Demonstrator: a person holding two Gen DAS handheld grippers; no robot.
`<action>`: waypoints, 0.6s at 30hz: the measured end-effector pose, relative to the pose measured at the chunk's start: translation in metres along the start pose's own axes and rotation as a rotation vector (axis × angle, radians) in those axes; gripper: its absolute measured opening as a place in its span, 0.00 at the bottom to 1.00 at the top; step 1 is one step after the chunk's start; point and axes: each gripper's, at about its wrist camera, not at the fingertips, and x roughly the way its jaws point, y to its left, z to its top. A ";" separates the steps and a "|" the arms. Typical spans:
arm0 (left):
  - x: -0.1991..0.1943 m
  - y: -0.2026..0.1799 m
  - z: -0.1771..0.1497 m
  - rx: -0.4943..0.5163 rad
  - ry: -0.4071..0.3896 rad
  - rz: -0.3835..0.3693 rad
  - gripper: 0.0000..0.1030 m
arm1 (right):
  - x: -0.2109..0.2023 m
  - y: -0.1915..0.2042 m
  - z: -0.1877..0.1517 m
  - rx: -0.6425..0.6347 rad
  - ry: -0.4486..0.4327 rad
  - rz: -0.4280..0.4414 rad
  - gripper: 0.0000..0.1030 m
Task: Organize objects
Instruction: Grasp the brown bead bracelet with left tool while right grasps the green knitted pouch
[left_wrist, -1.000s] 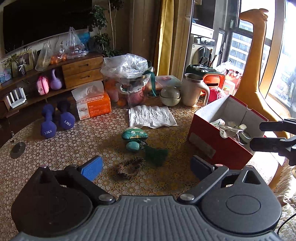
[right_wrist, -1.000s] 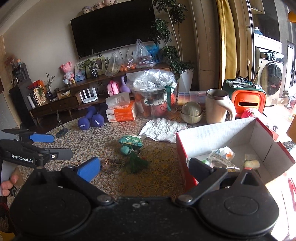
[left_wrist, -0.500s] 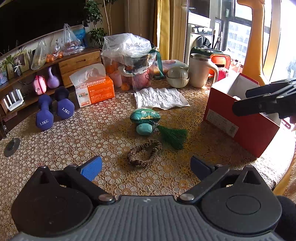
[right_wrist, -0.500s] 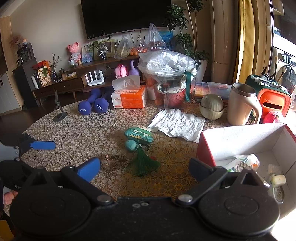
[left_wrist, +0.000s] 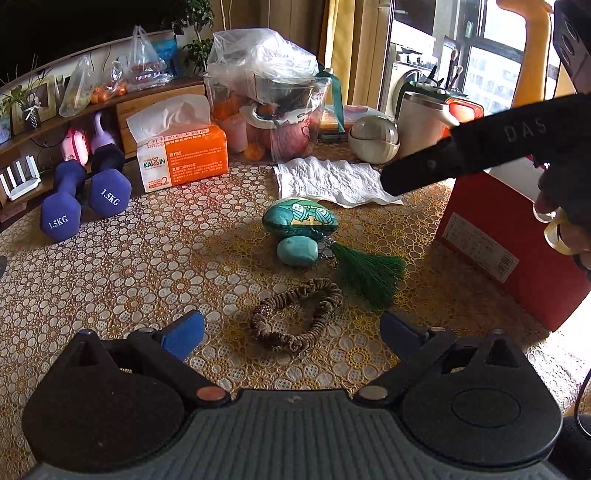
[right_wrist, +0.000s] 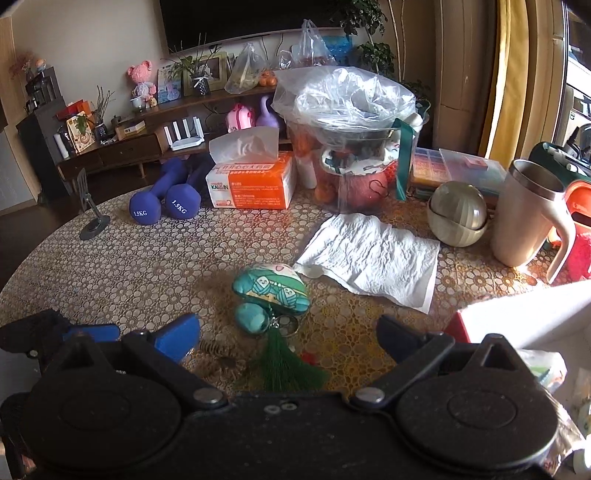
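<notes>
A brown braided hair tie (left_wrist: 297, 315) lies on the patterned table just ahead of my open, empty left gripper (left_wrist: 291, 330). Beyond it lie a teal pouch (left_wrist: 299, 218), a small teal ball (left_wrist: 297, 251) and a green tassel (left_wrist: 369, 271). My right gripper (right_wrist: 288, 336) is open and empty, close over the tassel (right_wrist: 284, 363) and near the pouch (right_wrist: 271, 288); its arm crosses the upper right of the left wrist view (left_wrist: 461, 155). The red box (left_wrist: 517, 243) stands to the right, its white inner wall (right_wrist: 524, 317) showing in the right wrist view.
A crumpled paper towel (left_wrist: 332, 181), an orange tissue box (left_wrist: 184, 155), two purple dumbbells (left_wrist: 85, 203), a bagged glass bowl (left_wrist: 269, 96), a round lidded bowl (right_wrist: 458, 214) and a beige mug (right_wrist: 524, 214) stand on the far half of the table. A phone stand (right_wrist: 92, 221) sits left.
Both grippers have moved forward and lower towards the hair tie and pouch. The right gripper has swung left, away from the box, across the left wrist view.
</notes>
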 end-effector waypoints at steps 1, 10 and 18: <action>0.004 0.001 -0.001 -0.002 0.004 -0.001 0.99 | 0.006 0.001 0.004 -0.003 0.003 0.001 0.99; 0.036 0.010 -0.002 -0.046 0.024 -0.002 0.99 | 0.062 0.008 0.022 0.005 0.048 0.037 0.99; 0.057 0.010 -0.003 -0.046 0.044 -0.014 0.99 | 0.111 0.010 0.027 0.037 0.105 0.025 0.98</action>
